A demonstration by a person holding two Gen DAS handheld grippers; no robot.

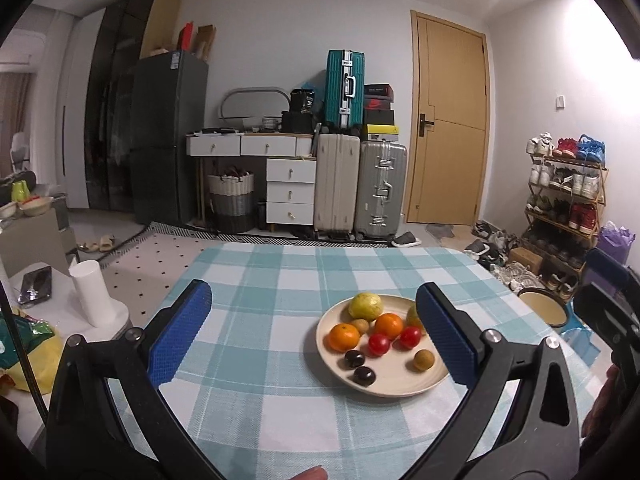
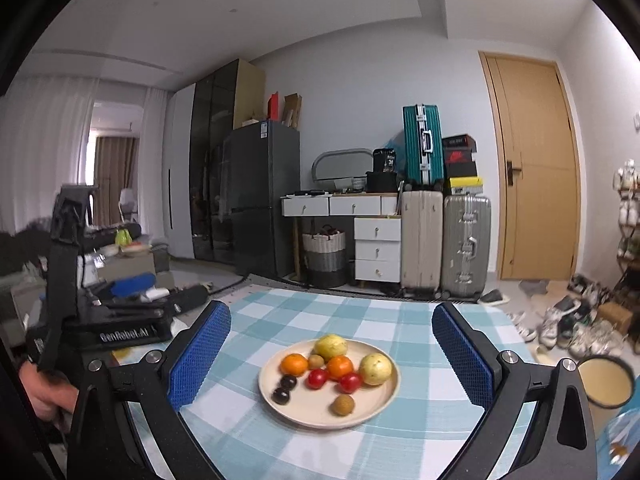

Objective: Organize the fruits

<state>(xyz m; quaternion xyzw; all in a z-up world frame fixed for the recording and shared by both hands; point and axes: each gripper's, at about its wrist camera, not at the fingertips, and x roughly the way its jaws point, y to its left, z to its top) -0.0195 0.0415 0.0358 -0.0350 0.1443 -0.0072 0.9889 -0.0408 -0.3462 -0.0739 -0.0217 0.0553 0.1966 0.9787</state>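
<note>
Left wrist view: left gripper [image 1: 314,326], jaws wide apart, empty. Plate [image 1: 400,386] of fruit on the checked tablecloth [image 1: 248,280], ahead and right of centre, just beside the right-hand pad [image 1: 448,340], which overlaps its rim. Round fruits, no long axis, no pointing direction.

Right wrist view: right gripper [image 2: 332,356], jaws wide apart, empty. Plate [image 2: 280,404] lies straight ahead, centred between the pads; two oranges, two tomatoes, two yellow fruits, dark plums. Judged: right gripper better aligned.
</note>
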